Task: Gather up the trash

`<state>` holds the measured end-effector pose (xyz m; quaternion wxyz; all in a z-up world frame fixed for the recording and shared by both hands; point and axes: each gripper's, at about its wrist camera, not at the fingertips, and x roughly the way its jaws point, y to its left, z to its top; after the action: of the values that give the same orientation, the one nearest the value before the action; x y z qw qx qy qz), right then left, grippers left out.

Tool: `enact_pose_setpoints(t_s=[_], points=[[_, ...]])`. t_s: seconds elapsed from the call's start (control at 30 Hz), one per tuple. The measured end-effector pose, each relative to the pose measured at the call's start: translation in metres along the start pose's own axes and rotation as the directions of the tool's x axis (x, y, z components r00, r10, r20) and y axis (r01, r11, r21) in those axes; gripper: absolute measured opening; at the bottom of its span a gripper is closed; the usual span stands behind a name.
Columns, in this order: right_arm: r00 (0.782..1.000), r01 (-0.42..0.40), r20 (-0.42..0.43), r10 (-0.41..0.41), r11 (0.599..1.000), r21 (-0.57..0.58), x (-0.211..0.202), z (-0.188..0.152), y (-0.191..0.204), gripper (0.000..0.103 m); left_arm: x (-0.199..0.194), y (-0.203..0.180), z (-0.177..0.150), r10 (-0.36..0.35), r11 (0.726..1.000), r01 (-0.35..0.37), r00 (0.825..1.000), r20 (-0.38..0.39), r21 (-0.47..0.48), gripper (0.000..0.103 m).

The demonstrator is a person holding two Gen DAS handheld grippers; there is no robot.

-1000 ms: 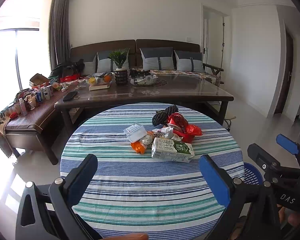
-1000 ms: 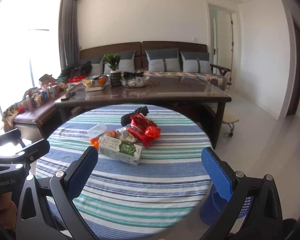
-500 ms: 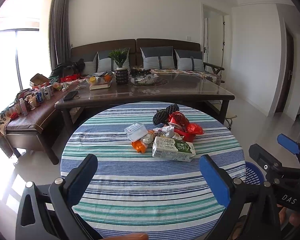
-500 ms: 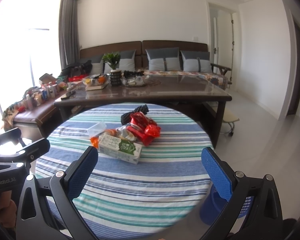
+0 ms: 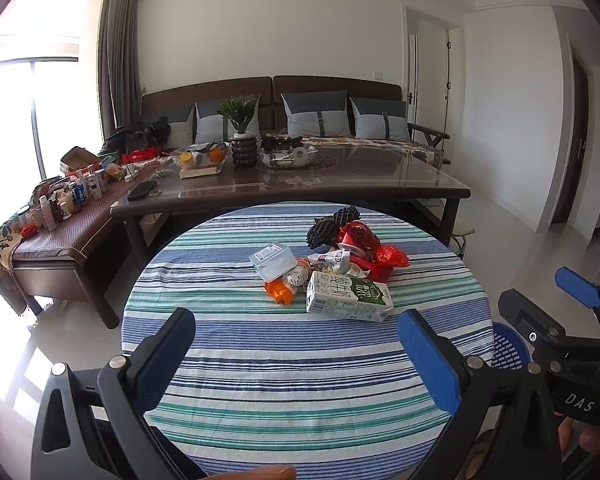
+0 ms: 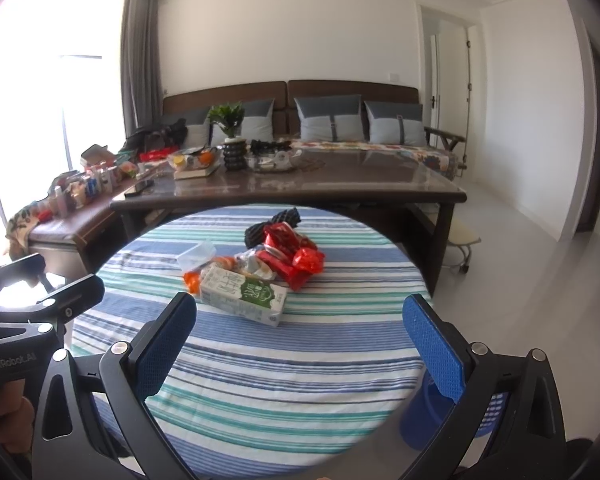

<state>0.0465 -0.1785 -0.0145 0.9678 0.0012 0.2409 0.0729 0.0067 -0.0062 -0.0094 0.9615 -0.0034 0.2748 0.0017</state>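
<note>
Both claws are edging nearer the milk carton (image 6: 244, 294), lying crosswise ahead on the worktop (image 6: 260, 380); right claw (image 6: 300, 344), gaping empty, sits closer than left claw (image 5: 296, 354), likewise wide.

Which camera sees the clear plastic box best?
The left wrist view: the clear plastic box shows whole, label up, beside the milk carton. In the right wrist view, the box sits farther back, partly behind the carton.

"DAS" stands on the right hand-held gripper (image 5: 580, 292) at lower right; "GenRobot.AI" on the left hand-held gripper (image 6: 40, 280) at lower left; the milk carton (image 6: 243, 294) print is unreadable.
</note>
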Motion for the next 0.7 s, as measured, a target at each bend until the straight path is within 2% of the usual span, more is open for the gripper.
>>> enact_pose_setpoints(t_s=[0.5,0.7], points=[[1.0,-0.001,-0.007,0.001,1.0,-0.007,0.003,-0.001,-0.001,0.103,0.007,0.006,-0.006,-0.013,1.0,0.013,1.0,0.0,-0.004,0.103],[1.0,0.0,-0.017,0.0,1.0,-0.005,0.006,-0.004,-0.003,0.103,0.022,0.006,-0.014,-0.015,0.999,0.015,1.0,-0.013,0.052,0.103]])
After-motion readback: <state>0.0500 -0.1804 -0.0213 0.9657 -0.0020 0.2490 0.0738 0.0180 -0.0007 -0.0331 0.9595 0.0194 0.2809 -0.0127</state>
